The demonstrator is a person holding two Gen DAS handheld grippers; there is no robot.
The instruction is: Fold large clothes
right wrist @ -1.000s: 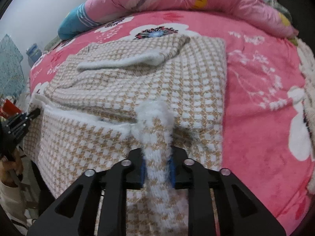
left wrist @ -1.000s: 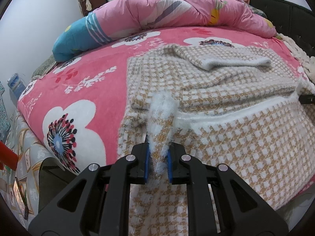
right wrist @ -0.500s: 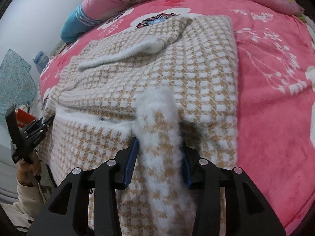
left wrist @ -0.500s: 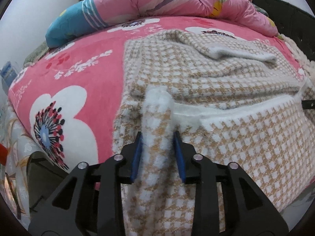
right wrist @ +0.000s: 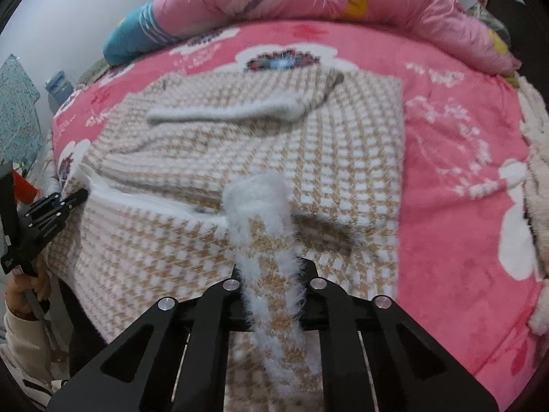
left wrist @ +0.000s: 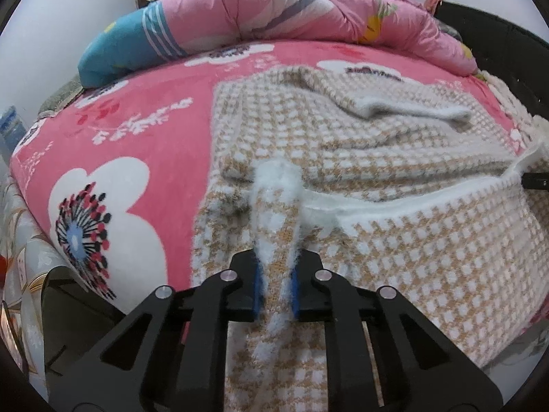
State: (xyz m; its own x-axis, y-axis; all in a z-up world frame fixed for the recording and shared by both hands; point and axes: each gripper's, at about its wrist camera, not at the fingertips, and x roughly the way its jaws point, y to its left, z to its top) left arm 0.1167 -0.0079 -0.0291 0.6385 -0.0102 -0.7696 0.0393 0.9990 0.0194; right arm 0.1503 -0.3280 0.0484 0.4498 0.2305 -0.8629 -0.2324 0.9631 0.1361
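Sweater [left wrist: 394, 158] hem pinched by both hand-held grippers, left [left wrist: 276, 283], right [right wrist: 272, 290], just re-clenched; best lifted evenly, carried over flat on bed [left wrist: 154, 92].

both cameras sit close above the bed [left wrist: 144, 110], looking down past their own fingers; both see the same checked sweater [left wrist: 394, 158] [right wrist: 274, 158].

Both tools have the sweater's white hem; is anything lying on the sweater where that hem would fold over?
Nothing foreign shows. The left tool and right tool each pinch the sweater hem; ahead lies only its own folded sleeve across the upper body.
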